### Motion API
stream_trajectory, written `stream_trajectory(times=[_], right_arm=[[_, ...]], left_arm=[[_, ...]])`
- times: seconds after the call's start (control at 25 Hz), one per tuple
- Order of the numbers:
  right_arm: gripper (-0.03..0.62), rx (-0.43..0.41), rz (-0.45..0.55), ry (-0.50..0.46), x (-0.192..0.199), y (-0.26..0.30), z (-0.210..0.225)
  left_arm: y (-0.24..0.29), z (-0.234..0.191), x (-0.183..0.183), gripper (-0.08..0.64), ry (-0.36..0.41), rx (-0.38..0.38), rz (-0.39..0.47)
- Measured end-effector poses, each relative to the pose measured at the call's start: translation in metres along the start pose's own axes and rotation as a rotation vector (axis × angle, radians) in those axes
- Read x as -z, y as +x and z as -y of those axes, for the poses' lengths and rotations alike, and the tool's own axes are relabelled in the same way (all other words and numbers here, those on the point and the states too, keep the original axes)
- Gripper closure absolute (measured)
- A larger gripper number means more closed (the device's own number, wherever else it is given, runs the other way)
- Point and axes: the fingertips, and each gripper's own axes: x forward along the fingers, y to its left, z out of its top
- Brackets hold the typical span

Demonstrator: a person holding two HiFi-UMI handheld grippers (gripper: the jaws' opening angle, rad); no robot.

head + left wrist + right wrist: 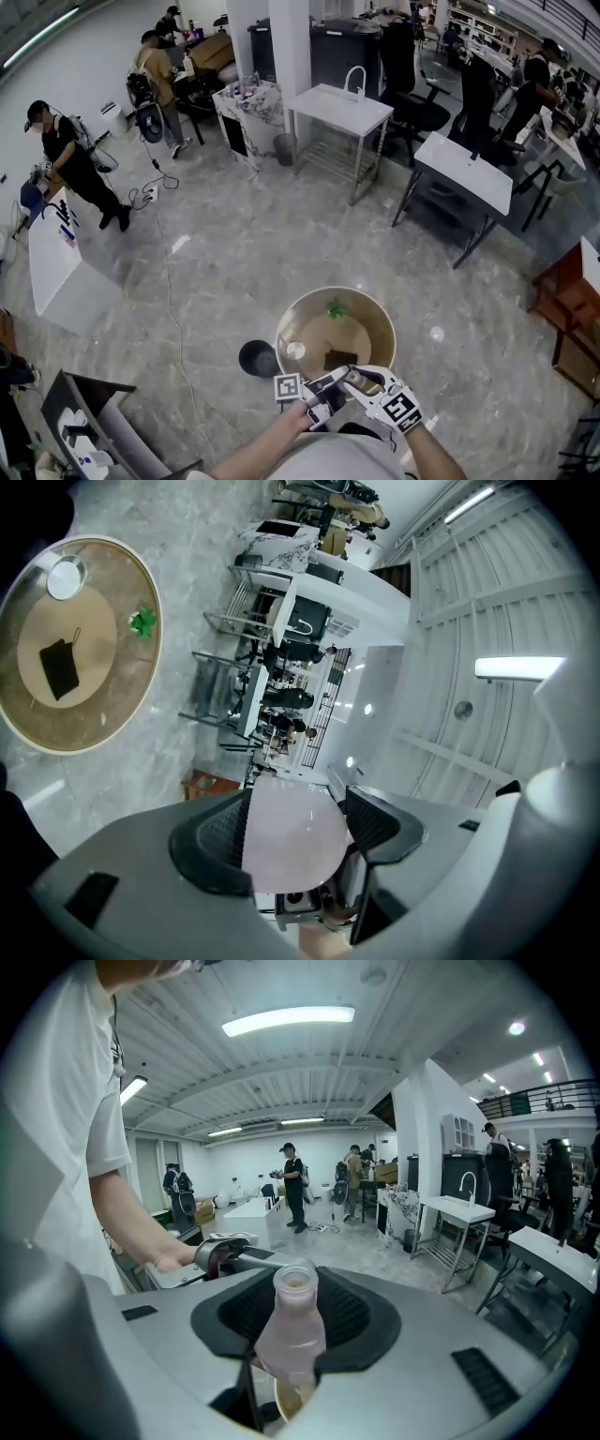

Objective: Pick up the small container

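Both clamp the bottle, left gripper on its body, right gripper below its neck, clear of the table; pick-up looks done.

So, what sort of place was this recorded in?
Probably a large open workshop or lab, not a home. White work tables stand apart on a polished stone floor, one of them carries a tap, and people work at separate stations under strip lights.
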Motion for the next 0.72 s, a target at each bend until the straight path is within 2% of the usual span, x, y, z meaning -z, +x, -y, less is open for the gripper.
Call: stream_trajectory(times=[0.72], right_arm=[[0.439, -0.080, 0.050, -0.057, 0.033, -0.131, -0.080]], left_arm=[[-0.006, -0.007, 0.153, 0.245, 0.057, 0.027, 0.086]])
